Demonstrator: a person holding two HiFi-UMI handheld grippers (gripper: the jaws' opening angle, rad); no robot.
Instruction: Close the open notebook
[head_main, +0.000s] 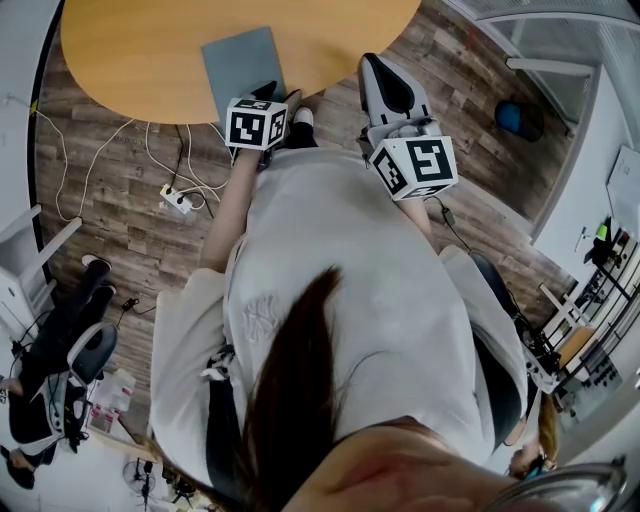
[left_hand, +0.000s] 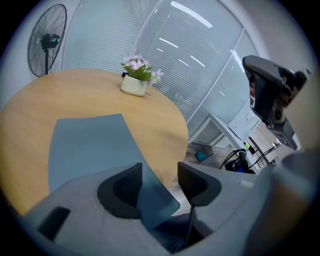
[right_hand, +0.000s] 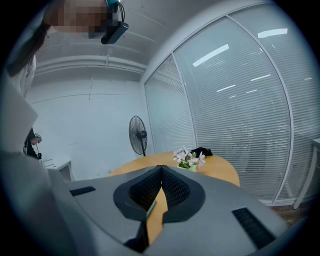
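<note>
A grey-blue notebook (head_main: 243, 68) lies flat with its cover down on the round wooden table (head_main: 140, 60), near the table's front edge. In the left gripper view the notebook (left_hand: 90, 145) reaches toward me, and its near corner hangs past the table edge between the jaws. My left gripper (left_hand: 160, 170) is open: the corner lies close to the left pad (left_hand: 127, 187), with a wide gap to the right pad. My left gripper (head_main: 280, 95) sits just below the notebook. My right gripper (head_main: 375, 65) is raised beside the table and is shut (right_hand: 161, 167) with nothing in it.
A pot of pale flowers (left_hand: 135, 82) stands at the far side of the table, with a dark object (right_hand: 202, 151) beyond it. A standing fan (left_hand: 47, 40) is behind the table. A power strip with cables (head_main: 175, 200) lies on the wood floor. Office chairs (head_main: 60, 350) stand around.
</note>
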